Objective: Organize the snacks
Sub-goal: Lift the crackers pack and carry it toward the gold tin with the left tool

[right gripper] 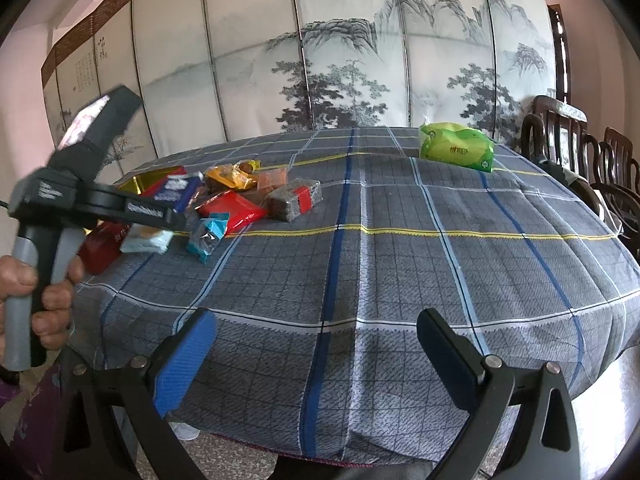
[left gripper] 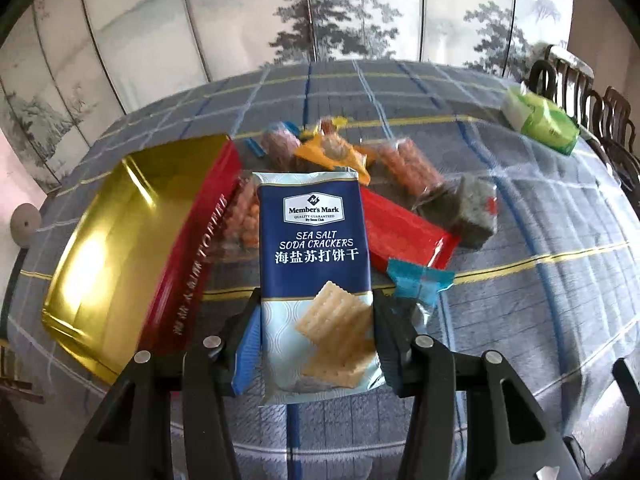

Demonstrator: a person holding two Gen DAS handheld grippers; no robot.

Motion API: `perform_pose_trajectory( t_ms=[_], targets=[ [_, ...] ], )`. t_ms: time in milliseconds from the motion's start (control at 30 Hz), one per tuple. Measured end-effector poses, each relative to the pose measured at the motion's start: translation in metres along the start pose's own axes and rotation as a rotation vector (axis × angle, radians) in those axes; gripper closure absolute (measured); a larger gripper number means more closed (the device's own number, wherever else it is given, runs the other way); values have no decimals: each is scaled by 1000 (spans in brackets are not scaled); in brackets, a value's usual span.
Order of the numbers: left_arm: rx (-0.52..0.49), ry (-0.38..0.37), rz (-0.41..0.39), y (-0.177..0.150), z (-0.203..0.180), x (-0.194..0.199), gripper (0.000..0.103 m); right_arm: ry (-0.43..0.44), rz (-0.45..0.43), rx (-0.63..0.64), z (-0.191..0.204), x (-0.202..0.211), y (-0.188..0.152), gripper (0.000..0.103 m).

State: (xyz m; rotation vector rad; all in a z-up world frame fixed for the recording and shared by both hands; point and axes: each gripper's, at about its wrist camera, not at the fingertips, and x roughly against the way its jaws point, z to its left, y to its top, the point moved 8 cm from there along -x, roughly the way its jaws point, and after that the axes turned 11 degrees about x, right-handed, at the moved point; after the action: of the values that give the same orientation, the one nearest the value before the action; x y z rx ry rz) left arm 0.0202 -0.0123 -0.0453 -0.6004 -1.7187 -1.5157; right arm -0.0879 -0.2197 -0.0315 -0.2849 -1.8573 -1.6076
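Note:
My left gripper (left gripper: 316, 332) is shut on a blue Member's Mark sea salt soda cracker pack (left gripper: 314, 264), held above the table beside an open red box with a gold inside (left gripper: 120, 240). A pile of wrapped snacks lies behind: a red packet (left gripper: 404, 228), a dark cake block (left gripper: 464, 208), an orange wrapper (left gripper: 332, 152), a small blue wrapper (left gripper: 420, 282). In the right wrist view the left gripper (right gripper: 160, 216) holds the cracker pack (right gripper: 146, 238) over the pile by the red box (right gripper: 100, 248). My right gripper (right gripper: 316, 356) is open and empty at the table's near edge.
A green tissue pack (right gripper: 456, 150) lies at the far right of the plaid-covered round table (right gripper: 400, 260); it also shows in the left wrist view (left gripper: 540, 120). Dark wooden chairs (right gripper: 580, 148) stand at the right. A painted folding screen (right gripper: 320, 60) stands behind the table.

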Motion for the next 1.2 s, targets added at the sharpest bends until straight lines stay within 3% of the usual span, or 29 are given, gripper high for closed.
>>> perform_pose_trajectory(
  t_ms=[333,1000,1200],
  targets=[
    [-3,6,-19,4,2,24,57,-14,-3,14,4,1,1,1],
    [38,10,-18,-1,22,35,57,-32,6,45,13,3,1,1],
    [57,-1,-20,-1,29,36,57,-26,15,121,30,2,4,1]
  ],
)
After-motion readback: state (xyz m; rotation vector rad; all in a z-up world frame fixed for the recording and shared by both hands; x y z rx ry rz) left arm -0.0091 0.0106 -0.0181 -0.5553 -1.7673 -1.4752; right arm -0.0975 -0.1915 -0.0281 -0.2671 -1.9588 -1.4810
